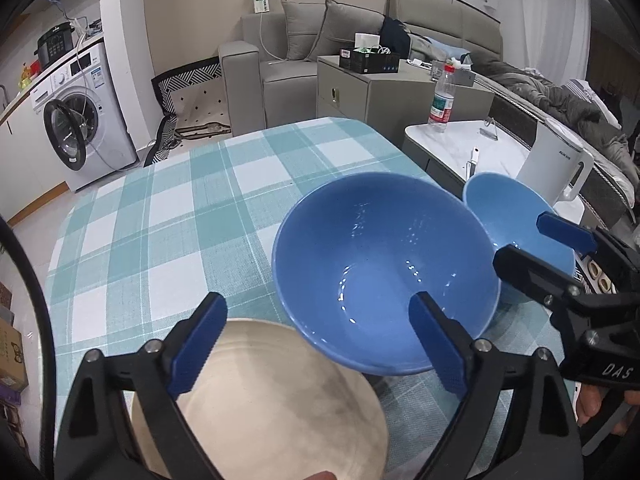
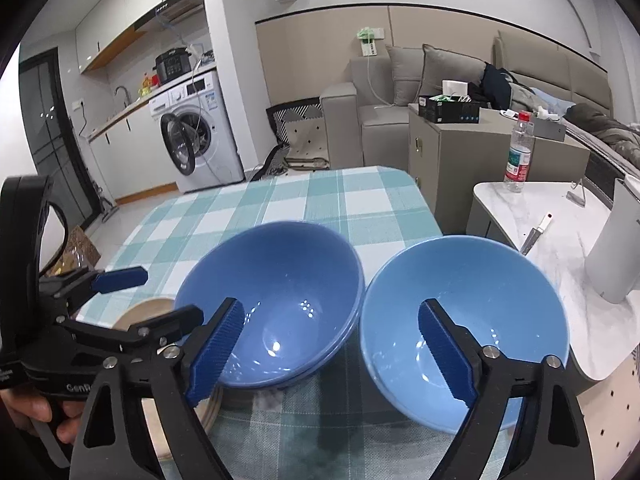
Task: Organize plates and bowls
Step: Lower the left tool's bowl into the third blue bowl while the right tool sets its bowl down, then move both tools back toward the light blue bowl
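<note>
Both grippers stood with fingers spread wide and nothing pinched between them: the left gripper [image 1: 318, 338] hovered over the near edge of the round beige plate [image 1: 280, 400] and the rim of the deep, darker blue glazed bowl [image 1: 384, 272], and the right gripper [image 2: 332, 346] straddled the gap between that bowl and the paler blue glazed bowl [image 2: 468, 320]. No earlier frame was available, so nothing is stated about finger motion. All three dishes rested on the counter covered by a teal-and-white checked cloth [image 1: 168, 216]. The darker blue bowl [image 2: 276, 300] showed a doubled rim in the right wrist view, which suggested two bowls already nested, although this could not be confirmed. It appeared to overlap the beige plate's far edge; whether it rested on the plate could not be told. Judged from this layout, the task was partly done: the paler bowl stood separately, just beside the stack, and probably remained to be nested; the plate probably still needed its own place. Obstructions were few: the far half of the counter was bare, but the two grippers worked close together, with each visible in the other's view. A white electric kettle [image 1: 560, 168] and a clear plastic water bottle [image 1: 442, 96] stood on the adjacent white marble-patterned side table [image 1: 452, 136], near the paler bowl.
</note>
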Demonstrator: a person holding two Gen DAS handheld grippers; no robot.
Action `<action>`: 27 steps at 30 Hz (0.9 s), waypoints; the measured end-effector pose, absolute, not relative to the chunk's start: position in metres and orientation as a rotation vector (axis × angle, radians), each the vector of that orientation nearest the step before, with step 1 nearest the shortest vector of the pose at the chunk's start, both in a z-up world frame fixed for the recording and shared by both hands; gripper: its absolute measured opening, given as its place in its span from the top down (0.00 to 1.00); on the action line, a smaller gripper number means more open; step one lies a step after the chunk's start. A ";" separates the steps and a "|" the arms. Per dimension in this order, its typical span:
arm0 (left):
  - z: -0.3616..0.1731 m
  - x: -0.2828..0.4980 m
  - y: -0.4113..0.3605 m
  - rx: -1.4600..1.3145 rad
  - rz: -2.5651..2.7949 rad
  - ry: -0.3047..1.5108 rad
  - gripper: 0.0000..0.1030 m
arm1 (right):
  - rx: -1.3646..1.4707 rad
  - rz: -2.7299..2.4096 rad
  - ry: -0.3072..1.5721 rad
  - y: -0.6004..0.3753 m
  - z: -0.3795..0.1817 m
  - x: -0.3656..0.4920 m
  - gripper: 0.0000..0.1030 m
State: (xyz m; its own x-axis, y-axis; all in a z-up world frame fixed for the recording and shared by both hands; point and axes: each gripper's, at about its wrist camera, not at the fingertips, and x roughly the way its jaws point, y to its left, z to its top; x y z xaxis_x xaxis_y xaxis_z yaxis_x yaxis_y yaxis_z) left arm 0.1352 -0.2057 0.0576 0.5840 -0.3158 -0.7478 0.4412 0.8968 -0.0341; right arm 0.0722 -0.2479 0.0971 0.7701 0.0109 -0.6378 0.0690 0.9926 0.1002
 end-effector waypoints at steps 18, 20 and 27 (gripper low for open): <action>0.084 0.117 -0.240 0.128 -0.492 0.815 0.07 | 0.238 -0.109 0.569 -0.303 0.140 0.035 0.01; 0.085 0.113 -0.246 0.125 -0.504 0.813 0.07 | 0.242 -0.122 0.564 -0.309 0.142 0.031 0.01; 0.083 0.105 -0.267 0.113 -0.532 0.821 0.07 | 0.243 -0.181 0.589 -0.334 0.139 0.026 0.01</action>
State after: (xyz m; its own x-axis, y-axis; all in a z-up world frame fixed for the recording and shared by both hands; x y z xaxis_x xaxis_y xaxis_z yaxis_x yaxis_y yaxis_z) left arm 0.1052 -0.2673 0.0828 0.5590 -0.4071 -0.7223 0.4925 0.8639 -0.1058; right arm 0.0258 -0.3338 0.1389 0.8169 -0.0986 -0.5682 0.2367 0.9558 0.1743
